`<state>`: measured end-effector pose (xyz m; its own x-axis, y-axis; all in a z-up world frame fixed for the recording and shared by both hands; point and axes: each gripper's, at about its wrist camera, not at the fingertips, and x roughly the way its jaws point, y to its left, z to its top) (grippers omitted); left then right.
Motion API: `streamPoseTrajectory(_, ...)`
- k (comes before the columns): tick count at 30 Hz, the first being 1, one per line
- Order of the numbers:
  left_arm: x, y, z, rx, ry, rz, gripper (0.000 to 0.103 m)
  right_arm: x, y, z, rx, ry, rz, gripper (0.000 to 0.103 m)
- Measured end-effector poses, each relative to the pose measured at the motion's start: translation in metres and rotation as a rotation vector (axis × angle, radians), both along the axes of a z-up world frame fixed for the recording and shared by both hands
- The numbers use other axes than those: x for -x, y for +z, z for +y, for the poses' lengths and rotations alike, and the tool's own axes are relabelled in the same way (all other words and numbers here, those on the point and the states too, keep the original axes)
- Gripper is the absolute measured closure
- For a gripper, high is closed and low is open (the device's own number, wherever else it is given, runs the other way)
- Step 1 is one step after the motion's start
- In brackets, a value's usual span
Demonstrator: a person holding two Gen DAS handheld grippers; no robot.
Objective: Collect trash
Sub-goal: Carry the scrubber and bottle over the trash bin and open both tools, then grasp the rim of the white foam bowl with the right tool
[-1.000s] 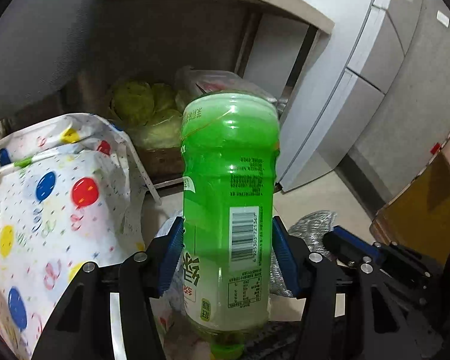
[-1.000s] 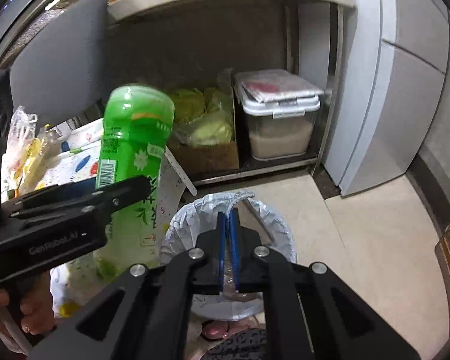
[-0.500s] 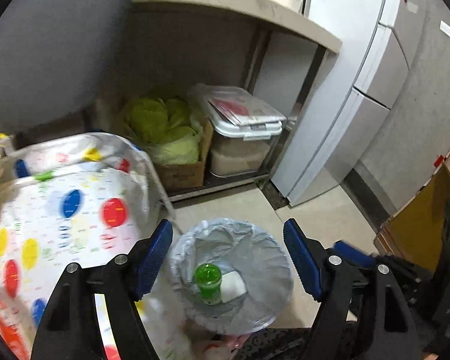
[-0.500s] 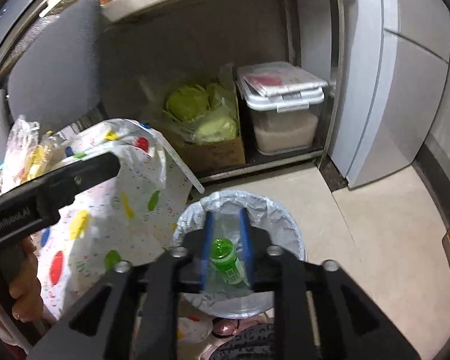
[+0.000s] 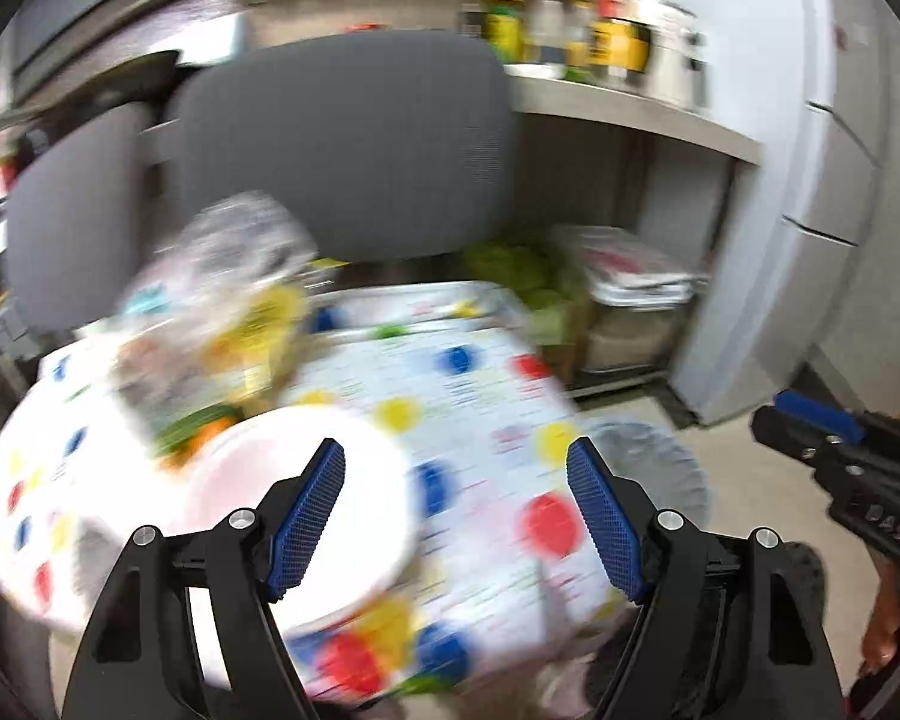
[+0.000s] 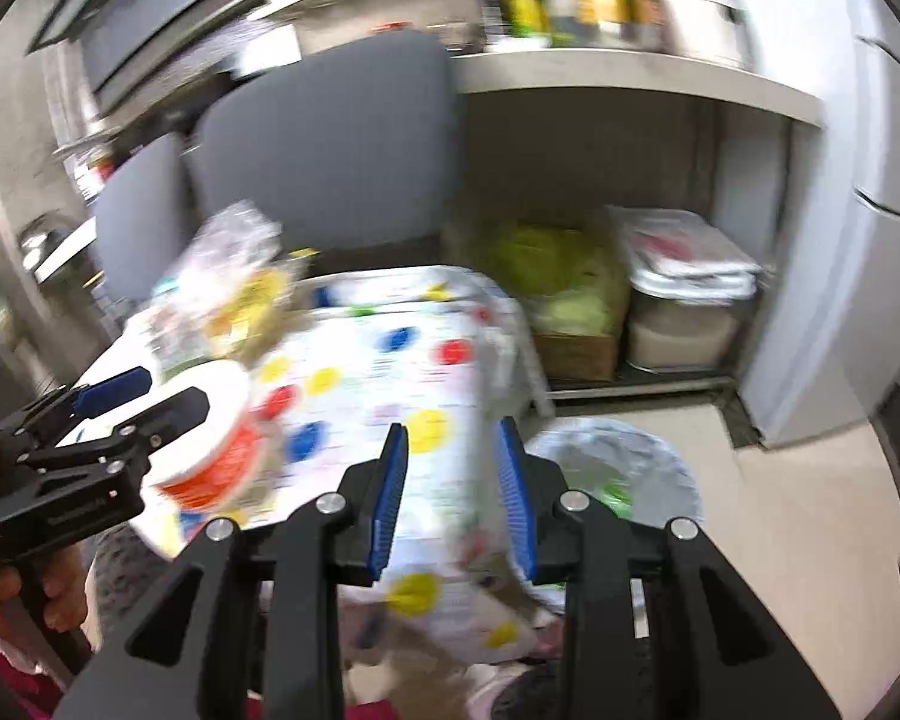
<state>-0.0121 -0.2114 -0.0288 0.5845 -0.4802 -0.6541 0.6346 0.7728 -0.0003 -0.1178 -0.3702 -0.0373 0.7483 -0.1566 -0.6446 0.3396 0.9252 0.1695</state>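
Note:
Both views are motion-blurred. My left gripper [image 5: 456, 516] is open and empty above a white round cup or bowl [image 5: 306, 510] with an orange band, seen also in the right wrist view [image 6: 210, 450], on a table with a polka-dot cloth [image 5: 480, 420]. A clear bag of packaged items [image 5: 222, 300] lies behind it. My right gripper [image 6: 453, 498] is open and empty over the table's right edge. The lined trash bin [image 6: 618, 480] stands on the floor to the right, with something green, the bottle, inside [image 6: 615, 492]. The left gripper shows in the right wrist view [image 6: 144, 396].
Grey chair backs [image 5: 342, 150] stand behind the table. A shelf unit holds a box of cabbage [image 6: 558, 288] and a lidded plastic container [image 6: 684, 294]. Jars line the counter [image 6: 570, 0]. A white fridge [image 6: 882, 240] is at right.
The left gripper let go of the green bottle, which dropped into the bin. Both grippers swung left and up toward the table. The right gripper opened.

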Motion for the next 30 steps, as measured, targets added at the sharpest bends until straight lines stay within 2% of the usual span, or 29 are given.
streamPoseTrajectory(8,-0.030,-0.012,0.113,-0.021,0.270,0.011,0.026,-0.055,-0.018,0.071,-0.011,0.167,0.059,0.068)
streamPoseTrajectory(13,-0.046,-0.026,0.157,-0.023,0.362,0.032,0.026,-0.092,-0.033,0.093,-0.034,0.201,0.101,0.068)
streamPoseTrajectory(19,-0.067,-0.048,0.185,-0.013,0.434,0.104,0.026,-0.124,-0.047,0.091,-0.045,0.171,0.156,0.068)
streamPoseTrajectory(30,-0.076,-0.059,0.193,-0.023,0.477,0.109,0.026,-0.161,-0.067,0.101,0.025,0.169,0.218,0.068)
